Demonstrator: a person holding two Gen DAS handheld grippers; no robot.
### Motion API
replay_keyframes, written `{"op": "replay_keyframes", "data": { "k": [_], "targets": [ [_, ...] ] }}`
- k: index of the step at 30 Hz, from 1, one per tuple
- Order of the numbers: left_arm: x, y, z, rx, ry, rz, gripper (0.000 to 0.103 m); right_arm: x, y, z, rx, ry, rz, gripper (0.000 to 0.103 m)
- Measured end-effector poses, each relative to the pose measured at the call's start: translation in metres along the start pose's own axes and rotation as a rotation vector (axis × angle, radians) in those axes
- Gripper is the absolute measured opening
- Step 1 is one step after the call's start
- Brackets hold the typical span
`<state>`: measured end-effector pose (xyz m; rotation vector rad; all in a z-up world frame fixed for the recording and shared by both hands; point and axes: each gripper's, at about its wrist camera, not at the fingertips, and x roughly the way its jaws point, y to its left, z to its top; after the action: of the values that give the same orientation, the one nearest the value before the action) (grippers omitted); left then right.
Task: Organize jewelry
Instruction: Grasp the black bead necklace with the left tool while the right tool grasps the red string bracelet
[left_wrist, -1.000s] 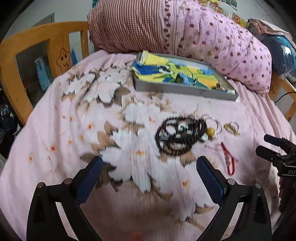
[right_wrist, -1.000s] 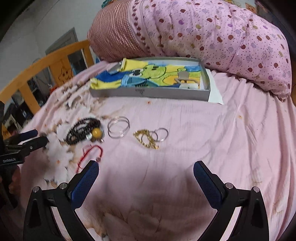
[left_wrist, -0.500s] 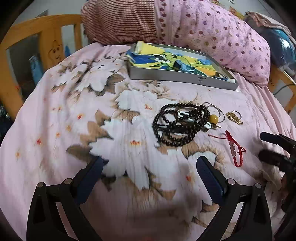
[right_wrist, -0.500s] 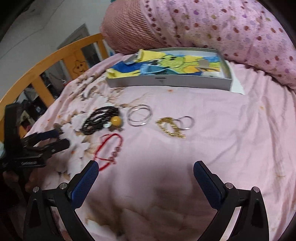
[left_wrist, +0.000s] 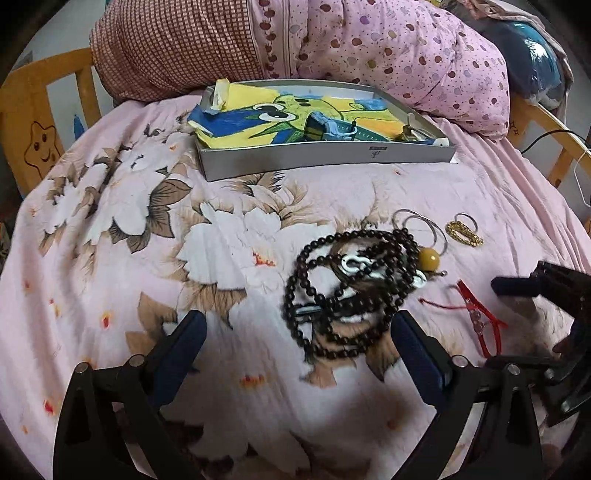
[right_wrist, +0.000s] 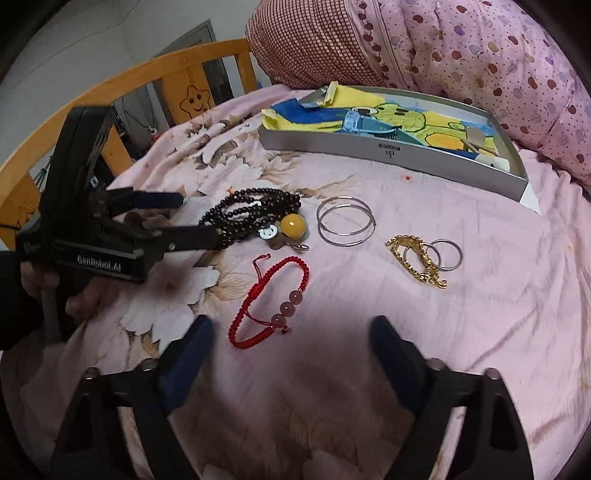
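A black bead necklace with a yellow bead lies coiled on the pink flowered bedspread. My left gripper is open, its fingertips on either side of the near end of the coil, and no pad is pressing on it. A red cord bracelet with pink beads lies just ahead of my right gripper. The right gripper's jaws are closing, with only bare sheet between the tips. Two silver bangles, a gold chain and two silver rings lie further right. The left gripper also shows, beside the black beads.
A grey shallow box lined with a yellow and blue cartoon cloth holds a few small items at the back. Behind it lies a rolled pink dotted quilt. A wooden bed rail runs along the left. A hand holds the left gripper.
Both grippers have come forward and down towards the jewelry. The black beads now reach between the left fingertips, the red bracelet sits close before the right ones, and the right jaws have narrowed.
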<state>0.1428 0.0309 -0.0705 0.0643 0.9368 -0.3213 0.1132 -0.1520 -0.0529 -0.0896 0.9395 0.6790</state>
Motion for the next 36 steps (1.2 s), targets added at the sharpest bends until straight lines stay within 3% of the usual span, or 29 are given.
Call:
{"op": "replay_keyframes", "data": {
  "k": [4, 8, 10, 18, 21, 23, 27, 31, 36],
  "targets": [
    [0.007, 0.0, 0.005, 0.01, 0.013, -0.009, 0.074, 0.006, 0.002, 0.003, 0.001, -0.005, -0.025, 0.073],
    [0.008, -0.003, 0.003, 0.022, 0.008, -0.012, 0.063, 0.009, 0.003, 0.007, 0.008, -0.02, -0.055, 0.065],
    [0.008, -0.004, 0.002, 0.02, 0.006, -0.016, 0.053, 0.01, 0.004, 0.009, 0.006, -0.023, -0.069, 0.062],
    [-0.002, 0.0, -0.004, -0.061, 0.002, -0.003, 0.02, 0.011, 0.009, 0.009, -0.008, -0.023, -0.119, 0.051],
    [-0.008, 0.005, -0.009, -0.112, 0.009, -0.002, 0.004, 0.009, 0.008, 0.009, -0.004, -0.031, -0.121, 0.042],
    [-0.012, 0.008, -0.012, -0.148, 0.011, -0.013, 0.004, 0.007, 0.006, 0.01, 0.004, -0.037, -0.122, 0.027],
    [-0.021, 0.015, -0.016, -0.217, 0.01, -0.048, 0.004, 0.003, -0.002, 0.009, 0.036, -0.042, -0.117, 0.012],
    [-0.034, 0.016, -0.017, -0.241, -0.002, -0.061, 0.003, 0.0, -0.006, 0.009, 0.049, -0.048, -0.1, 0.01],
    [-0.045, 0.001, -0.02, -0.156, -0.03, -0.04, 0.002, -0.001, -0.006, 0.007, 0.052, -0.057, -0.092, 0.01]
  ]
}}
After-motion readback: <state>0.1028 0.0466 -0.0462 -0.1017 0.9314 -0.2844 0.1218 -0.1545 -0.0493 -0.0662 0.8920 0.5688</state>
